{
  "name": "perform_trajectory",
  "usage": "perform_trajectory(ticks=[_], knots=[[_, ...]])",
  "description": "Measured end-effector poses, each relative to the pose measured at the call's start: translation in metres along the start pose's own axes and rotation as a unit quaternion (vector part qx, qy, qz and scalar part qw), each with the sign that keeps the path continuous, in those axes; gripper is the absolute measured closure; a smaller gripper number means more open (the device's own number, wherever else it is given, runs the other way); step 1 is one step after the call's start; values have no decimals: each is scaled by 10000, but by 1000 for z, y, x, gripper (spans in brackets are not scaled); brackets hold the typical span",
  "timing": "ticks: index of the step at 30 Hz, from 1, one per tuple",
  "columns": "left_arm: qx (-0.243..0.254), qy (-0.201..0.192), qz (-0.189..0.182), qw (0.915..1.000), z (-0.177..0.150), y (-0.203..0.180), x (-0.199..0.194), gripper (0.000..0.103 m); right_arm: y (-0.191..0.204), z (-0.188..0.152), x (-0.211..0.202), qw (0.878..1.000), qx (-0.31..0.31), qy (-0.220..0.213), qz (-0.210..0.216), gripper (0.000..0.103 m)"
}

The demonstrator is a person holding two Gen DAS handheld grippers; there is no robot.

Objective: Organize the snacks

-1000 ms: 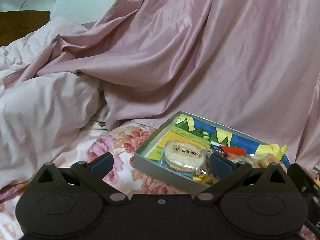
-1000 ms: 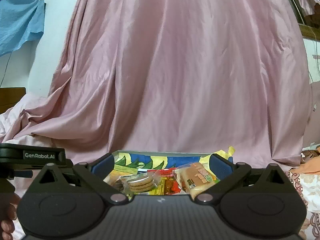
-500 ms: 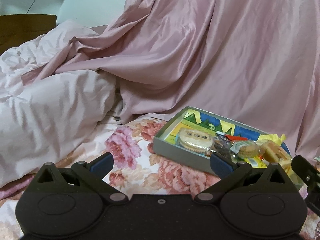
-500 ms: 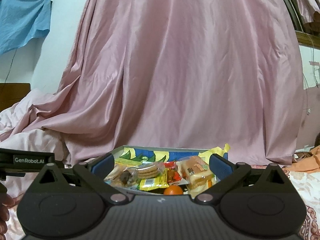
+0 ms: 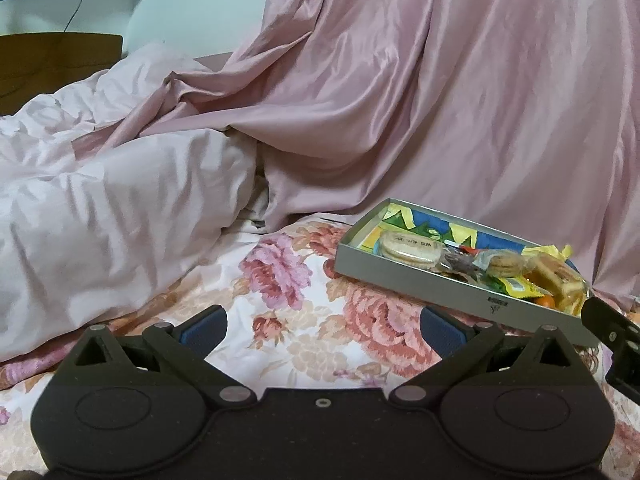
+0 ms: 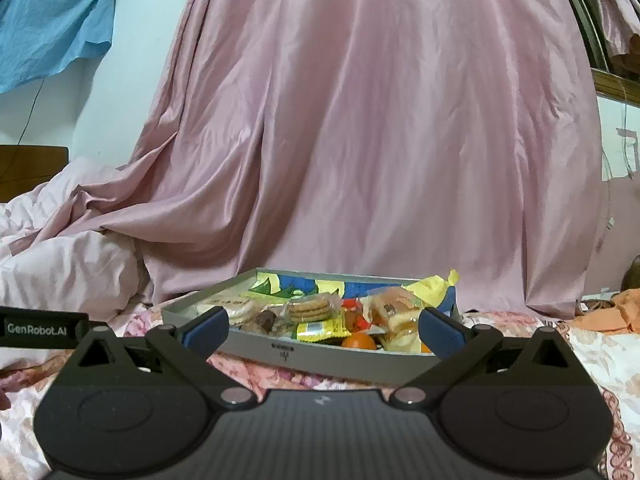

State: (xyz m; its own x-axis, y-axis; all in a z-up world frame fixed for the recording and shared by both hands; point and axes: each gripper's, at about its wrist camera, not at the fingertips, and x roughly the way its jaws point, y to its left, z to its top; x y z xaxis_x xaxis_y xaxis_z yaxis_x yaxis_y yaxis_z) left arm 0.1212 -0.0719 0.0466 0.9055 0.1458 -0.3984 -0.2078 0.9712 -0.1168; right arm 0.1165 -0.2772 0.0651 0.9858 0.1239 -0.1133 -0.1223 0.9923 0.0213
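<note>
A shallow grey box [image 5: 420, 286] [image 6: 320, 354] lies on the flowered bedsheet and holds several wrapped snacks. Among them are a round pale biscuit pack [image 5: 408, 249], brown sandwich biscuits [image 6: 310, 307], a yellow sachet [image 6: 318, 328], a wrapped cake [image 6: 394, 306] and an orange fruit [image 6: 359, 341]. My left gripper [image 5: 322, 330] is open and empty, low over the sheet, left of the box. Just in front of the box's near wall, my right gripper [image 6: 322, 330] stands open with nothing between its fingers.
A pink curtain [image 6: 380, 140] hangs down behind the box. A crumpled pale duvet [image 5: 100, 200] is heaped on the left. The flowered sheet [image 5: 304, 344] spreads in front. Orange cloth [image 6: 616, 312] lies at the far right. The other gripper's body [image 5: 612, 344] shows at the right edge.
Both grippers have drawn back from the box, which now appears farther away and fully in front of them. Both stay open and empty.
</note>
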Motion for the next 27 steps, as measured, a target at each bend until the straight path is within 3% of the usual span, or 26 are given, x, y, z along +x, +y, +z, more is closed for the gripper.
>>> perform_trajectory(ticks=[27], knots=[[13,-185,-144,9997,-36,50,-47,1,30,-29,-70,9993,255,244,-157,0]])
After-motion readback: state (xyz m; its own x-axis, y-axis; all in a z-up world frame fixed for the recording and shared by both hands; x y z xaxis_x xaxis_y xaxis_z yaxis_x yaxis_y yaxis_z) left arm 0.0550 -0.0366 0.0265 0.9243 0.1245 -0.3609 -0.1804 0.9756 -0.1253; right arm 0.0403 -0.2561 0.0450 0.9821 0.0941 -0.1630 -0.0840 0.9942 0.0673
